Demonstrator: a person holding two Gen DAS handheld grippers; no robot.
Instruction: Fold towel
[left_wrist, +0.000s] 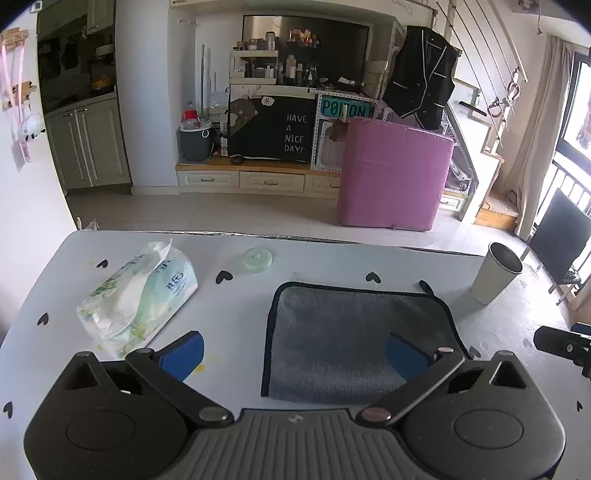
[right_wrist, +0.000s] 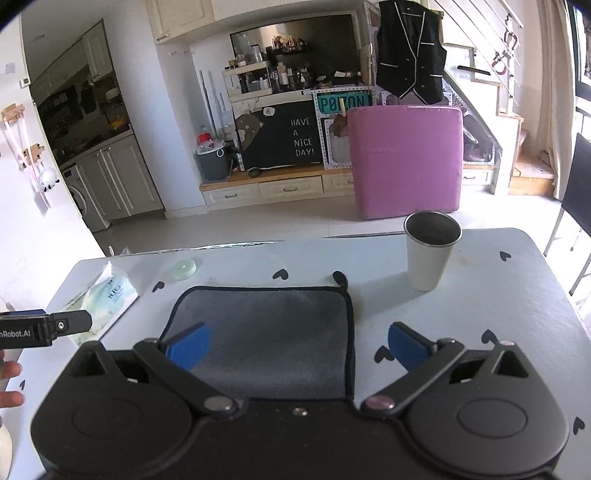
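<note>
Towel (left_wrist: 354, 339) near edge hidden behind grippers; left gripper (left_wrist: 295, 354) and right gripper (right_wrist: 299, 347) spread wide, holding nothing.

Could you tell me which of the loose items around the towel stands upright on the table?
The white cup, standing open-mouthed right of the towel; the tissue pack and small round lid lie flat.

Pale blue table (left_wrist: 236, 325) printed with black hearts, bearing a flat grey towel (left_wrist: 354, 339), tissue pack (left_wrist: 136, 299), green round lid (left_wrist: 258, 259), and steel-lined cup (right_wrist: 430, 251).
</note>
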